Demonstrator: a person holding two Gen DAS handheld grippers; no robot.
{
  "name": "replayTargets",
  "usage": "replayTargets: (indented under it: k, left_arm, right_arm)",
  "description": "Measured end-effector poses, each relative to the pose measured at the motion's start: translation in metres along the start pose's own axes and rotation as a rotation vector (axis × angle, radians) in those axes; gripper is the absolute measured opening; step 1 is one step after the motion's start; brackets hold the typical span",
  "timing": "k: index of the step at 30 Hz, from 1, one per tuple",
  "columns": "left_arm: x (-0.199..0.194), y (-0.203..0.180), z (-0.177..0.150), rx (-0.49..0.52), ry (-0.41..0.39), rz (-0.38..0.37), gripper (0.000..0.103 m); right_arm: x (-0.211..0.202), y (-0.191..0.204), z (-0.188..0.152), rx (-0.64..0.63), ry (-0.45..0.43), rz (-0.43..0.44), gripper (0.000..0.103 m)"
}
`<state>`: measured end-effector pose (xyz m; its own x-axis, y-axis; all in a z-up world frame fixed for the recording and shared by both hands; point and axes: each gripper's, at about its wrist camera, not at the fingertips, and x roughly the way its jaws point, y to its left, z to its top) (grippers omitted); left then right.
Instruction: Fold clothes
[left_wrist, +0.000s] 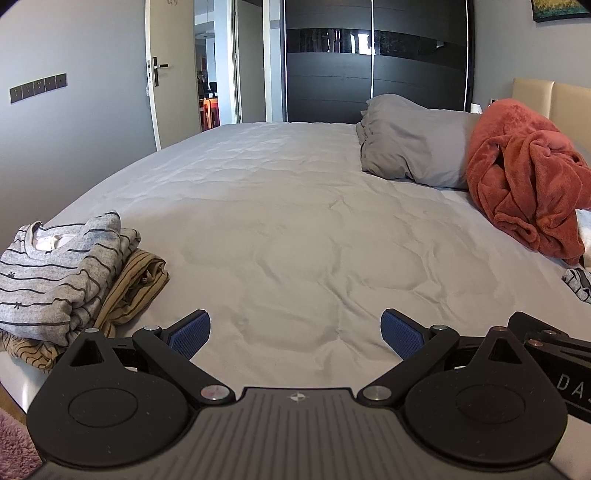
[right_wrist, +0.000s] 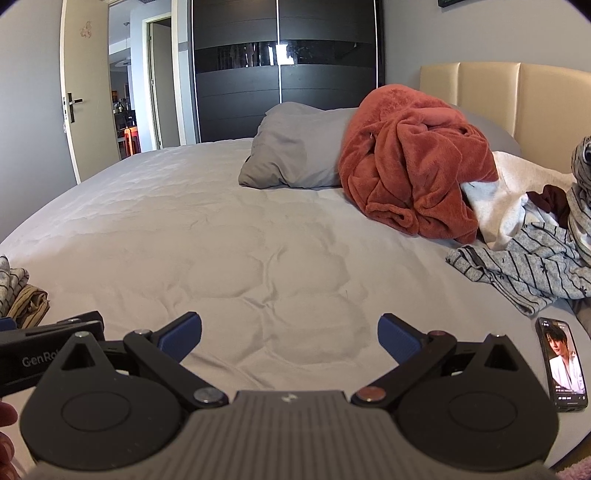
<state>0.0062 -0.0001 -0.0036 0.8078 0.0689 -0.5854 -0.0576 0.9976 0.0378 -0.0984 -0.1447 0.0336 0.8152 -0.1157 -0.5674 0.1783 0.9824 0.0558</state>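
the left gripper (left_wrist: 295, 334) is matte black, with two blue ribbed pads (left_wrist: 190, 338) on angled black links, silver pivot screws, and round black housings at seven and five o'clock around a grey ribbed centre plate bearing a small compass-like mark. the right gripper (right_wrist: 290, 338) has the same build, its screws copper-toned on one side. white lettering marks each unit's black side body. fingertips (right_wrist: 7, 424) edge in at eight o'clock.

Soft, even daylight; sharp pictures with strong fisheye bending.
The grey bed (left_wrist: 295, 206) is lit evenly with faint shadows in its quilting, the dark wardrobe (left_wrist: 373, 59) carries a glossy reflective band, walls and door (right_wrist: 79, 92) curve at the edges, and the corners go black.
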Motion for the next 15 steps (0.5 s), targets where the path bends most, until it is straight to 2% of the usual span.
replayTargets:
  k: [15]
  left_arm:
    - [-0.0031,0.0005,0.0012,-0.004,0.001,-0.004,0.101]
  right_arm:
    - [-0.0047,-0.001,-0.0026,0.009,-0.006,0.0,0.103]
